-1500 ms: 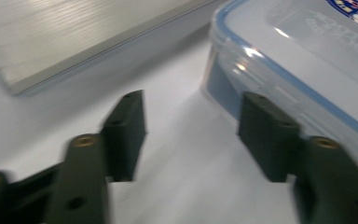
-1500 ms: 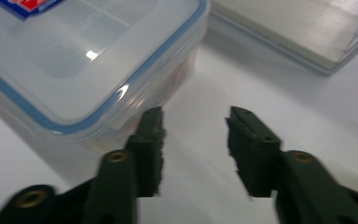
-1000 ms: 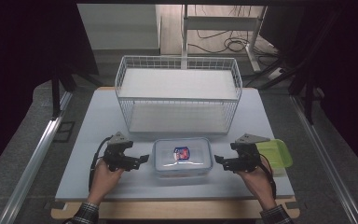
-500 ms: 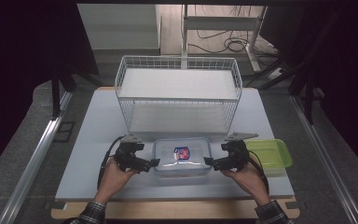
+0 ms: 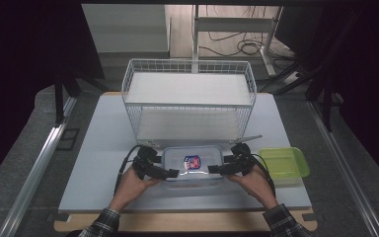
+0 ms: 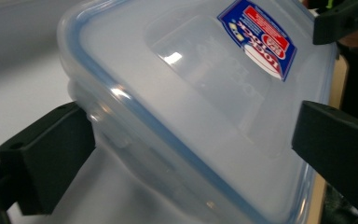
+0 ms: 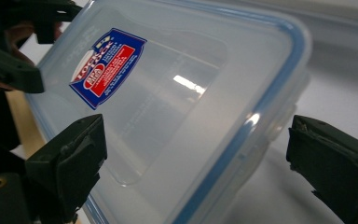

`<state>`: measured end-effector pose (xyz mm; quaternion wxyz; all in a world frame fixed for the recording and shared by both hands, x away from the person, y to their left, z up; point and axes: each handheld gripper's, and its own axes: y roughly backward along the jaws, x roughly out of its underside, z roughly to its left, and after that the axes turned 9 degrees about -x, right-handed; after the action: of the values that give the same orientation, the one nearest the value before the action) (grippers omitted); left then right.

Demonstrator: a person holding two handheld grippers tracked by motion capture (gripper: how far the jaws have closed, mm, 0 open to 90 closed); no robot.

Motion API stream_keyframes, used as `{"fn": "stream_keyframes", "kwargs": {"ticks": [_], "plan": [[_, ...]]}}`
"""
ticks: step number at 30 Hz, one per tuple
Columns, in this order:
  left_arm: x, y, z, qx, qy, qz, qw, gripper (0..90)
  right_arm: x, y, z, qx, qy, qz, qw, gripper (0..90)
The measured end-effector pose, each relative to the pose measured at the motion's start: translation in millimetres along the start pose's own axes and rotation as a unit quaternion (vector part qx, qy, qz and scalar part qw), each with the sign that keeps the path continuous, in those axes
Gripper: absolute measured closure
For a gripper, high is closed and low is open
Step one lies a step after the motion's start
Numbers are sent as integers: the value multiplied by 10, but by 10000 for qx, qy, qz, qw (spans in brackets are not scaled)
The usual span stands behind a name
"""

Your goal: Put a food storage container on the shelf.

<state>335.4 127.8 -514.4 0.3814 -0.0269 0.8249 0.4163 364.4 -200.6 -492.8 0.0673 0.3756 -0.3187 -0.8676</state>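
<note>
A clear plastic container [image 5: 192, 165] with a blue-rimmed lid and a red and blue label lies flat near the table's front edge. My left gripper [image 5: 170, 174] is at its left end and my right gripper [image 5: 216, 169] at its right end. In the left gripper view the container [image 6: 191, 84] has one end between the jaws of the left gripper [image 6: 191, 140], which stand wide apart; the left jaw is close against its side. In the right gripper view the right gripper [image 7: 196, 149] is open around the opposite end of the container [image 7: 177, 93].
A white wire two-shelf rack [image 5: 187, 94] stands just behind the container. A green lidded box [image 5: 282, 164] lies to the right of my right hand. The pale table [image 5: 103, 143] has bare room at the left. Dark floor and cables lie beyond.
Both grippers have moved inward from either side, and their jaws now straddle the container's two ends. The container has not shifted.
</note>
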Motion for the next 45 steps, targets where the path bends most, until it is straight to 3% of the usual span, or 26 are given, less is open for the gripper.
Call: {"fn": "stream_keyframes", "kwargs": {"ticks": [3, 10, 12, 15, 19, 21, 24, 34, 40, 41, 45], "plan": [[9, 12, 1, 78, 61, 118, 9999, 5, 0, -37, -14, -202, -101, 61, 9997, 50], [35, 106, -61, 20, -45, 257, 9997, 72, 34, 35, 20, -221, -112, 186, 9995, 133], [76, 190, -70, 50, -89, 100, 9999, 164, 74, 101, 59, -210, -113, 143, 9996, 219], [151, 285, -78, 91, 0, -172, 9998, 292, 130, 219, 69, -284, -264, -137, 9992, 346], [222, 355, -92, 153, 183, -395, 9989, 412, 211, 292, 149, -219, -229, -299, 9990, 405], [241, 375, -106, 151, 171, -471, 9986, 443, 242, 333, 169, -240, -261, -353, 9988, 443], [243, 368, -148, 56, 280, -546, 9981, 443, 272, 359, 174, -282, -362, -439, 9980, 460], [246, 386, -173, -29, 246, -725, 9971, 475, 307, 417, 150, -371, -423, -662, 9962, 521], [236, 406, -171, -75, 245, -830, 9962, 487, 295, 424, 219, -182, -175, -847, 9961, 524], [230, 418, -176, -87, 218, -863, 9960, 487, 279, 447, 242, -130, -19, -906, 9958, 523], [177, 479, -214, -127, 106, -977, 9951, 489, 252, 487, 272, -127, 130, -976, 9951, 523]]}}
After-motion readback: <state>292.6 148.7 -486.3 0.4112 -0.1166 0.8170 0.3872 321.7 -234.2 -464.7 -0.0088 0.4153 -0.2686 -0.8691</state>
